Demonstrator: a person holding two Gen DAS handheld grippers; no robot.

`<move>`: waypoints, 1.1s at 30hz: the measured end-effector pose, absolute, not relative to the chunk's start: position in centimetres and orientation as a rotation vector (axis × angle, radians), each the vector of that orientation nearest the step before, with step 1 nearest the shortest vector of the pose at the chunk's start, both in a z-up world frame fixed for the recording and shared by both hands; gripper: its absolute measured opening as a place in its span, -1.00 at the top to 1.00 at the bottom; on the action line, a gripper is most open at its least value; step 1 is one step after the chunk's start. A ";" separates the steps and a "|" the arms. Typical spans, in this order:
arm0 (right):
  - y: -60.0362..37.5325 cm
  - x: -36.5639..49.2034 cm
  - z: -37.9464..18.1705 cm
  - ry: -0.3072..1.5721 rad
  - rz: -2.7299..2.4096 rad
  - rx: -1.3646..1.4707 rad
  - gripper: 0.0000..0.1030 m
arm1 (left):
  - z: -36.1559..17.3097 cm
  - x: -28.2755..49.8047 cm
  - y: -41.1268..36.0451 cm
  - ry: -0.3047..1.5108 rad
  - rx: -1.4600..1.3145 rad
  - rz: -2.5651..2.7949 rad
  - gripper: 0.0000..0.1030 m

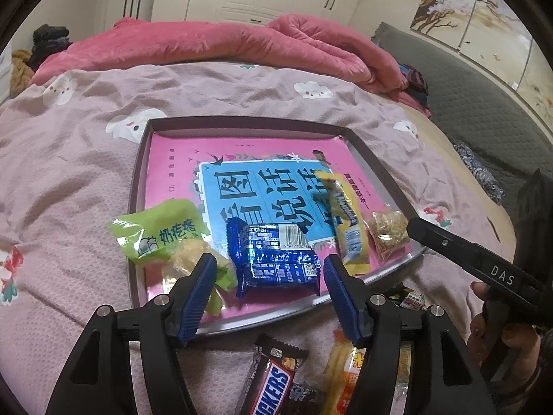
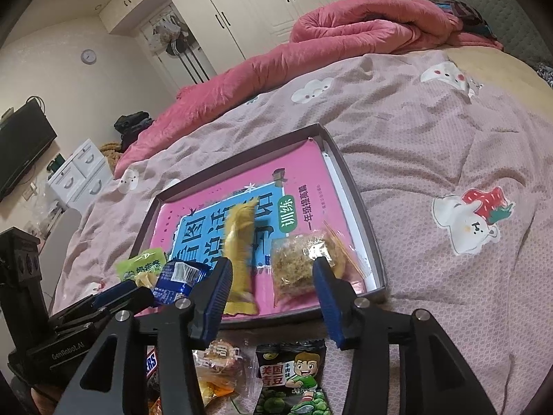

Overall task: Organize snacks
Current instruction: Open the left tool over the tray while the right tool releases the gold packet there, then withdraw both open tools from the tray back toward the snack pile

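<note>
With both grippers hovering over the tray's [image 1: 138,159] near edge, you've got nothing clamped. Your left gripper [image 1: 268,269] has its jaws spread, blue wafer pack [image 1: 276,259] lying flat in the tray between the tips, pads clear of it. Your right gripper [image 2: 273,273] is spread too; yellow bar [image 2: 240,252] sits blurred just by its left finger, clear floss pouch [image 2: 300,263] next to the right one. Can't tell if either touches a pad. Green pack [image 1: 159,231] sits at the tray's left corner, half over the rim. All four lie on the pink book [image 1: 262,145] lining the tray. Outside the tray, on the bedspread [image 1: 69,173] below your fingers: Snickers bar [image 1: 273,387], green-pea bag [image 2: 293,377], orange packets [image 2: 217,366].
</note>
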State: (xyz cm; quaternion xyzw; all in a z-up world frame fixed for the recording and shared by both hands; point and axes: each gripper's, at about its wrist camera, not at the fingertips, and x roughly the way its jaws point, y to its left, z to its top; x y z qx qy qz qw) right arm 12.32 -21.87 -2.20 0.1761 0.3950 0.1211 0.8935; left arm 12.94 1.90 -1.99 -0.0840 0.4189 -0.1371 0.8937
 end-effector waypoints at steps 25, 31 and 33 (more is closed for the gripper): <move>-21.7 11.4 -0.3 0.754 0.276 0.325 -0.16 | -0.5 12.0 3.5 0.838 -0.201 -0.229 -0.47; -21.6 11.2 0.0 0.744 0.285 0.313 -0.19 | -0.1 11.6 4.0 0.831 -0.203 -0.213 -0.48; -21.5 11.1 0.1 0.740 0.288 0.308 -0.20 | 0.1 11.5 4.1 0.828 -0.203 -0.208 -0.48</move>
